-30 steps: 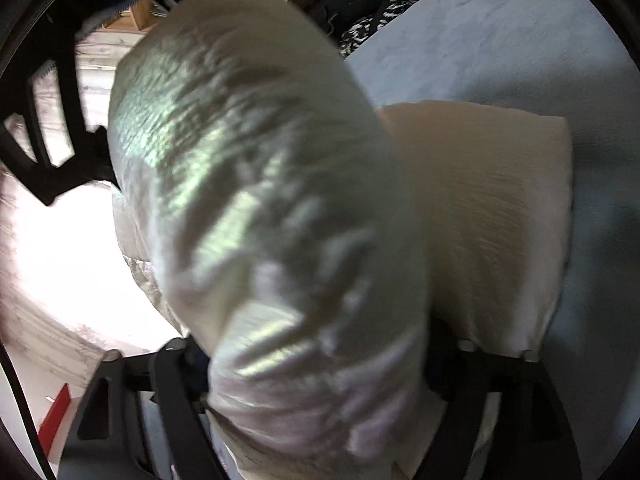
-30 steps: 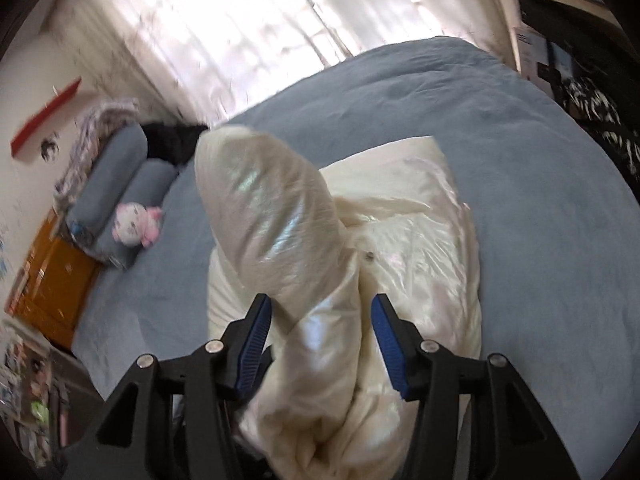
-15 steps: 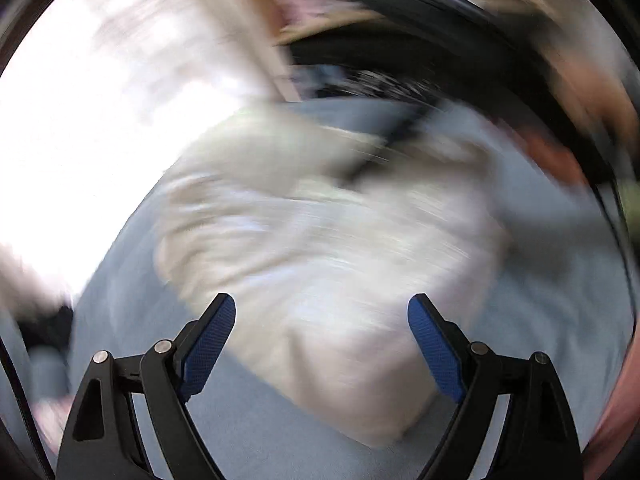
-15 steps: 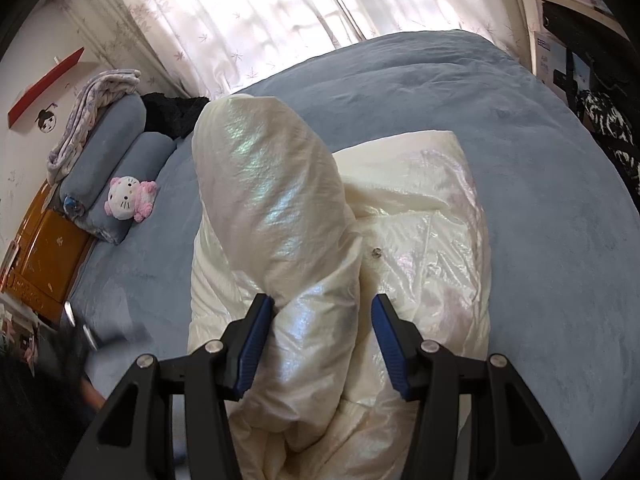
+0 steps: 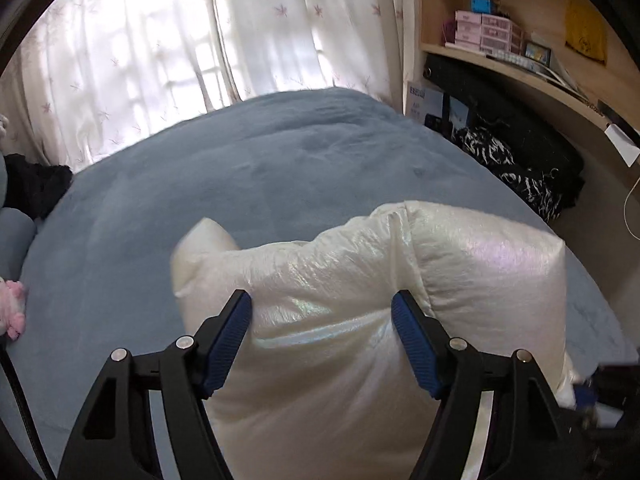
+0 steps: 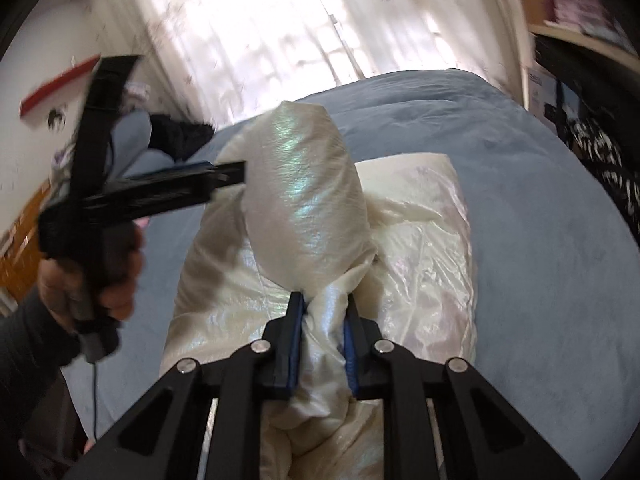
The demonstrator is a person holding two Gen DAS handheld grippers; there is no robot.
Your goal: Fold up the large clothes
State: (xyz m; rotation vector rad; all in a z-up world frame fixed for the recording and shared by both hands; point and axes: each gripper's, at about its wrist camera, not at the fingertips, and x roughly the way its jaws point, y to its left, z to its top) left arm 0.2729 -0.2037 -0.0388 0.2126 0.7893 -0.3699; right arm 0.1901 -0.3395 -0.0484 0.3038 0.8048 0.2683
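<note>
**Fold part done, sleeve still up**

Your right gripper (image 6: 322, 326) fingers pinch the puffer jacket (image 6: 420, 248) sleeve, frame center, over the bed (image 6: 540, 200). Left gripper (image 5: 322, 340) fingers spread around its bulk, w/o squeezing. Sleeve not yet laid; approx. half left.

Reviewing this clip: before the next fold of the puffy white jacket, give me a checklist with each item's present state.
1. Right claw has a firm hold: ok, shut on a bunched part of the jacket.
2. Left claw has a hold: not ok, its fingers are apart, with the jacket's padded section between them unpinched.
3. Jacket body lies on the blue bed: ok.
4. Sleeve laid flat: not ok, it stands up above the body.
5. Landing area clear: cannot tell; the sleeve hides part of it.
6. Claws apart: ok in the right wrist view, left of the sleeve.
</note>
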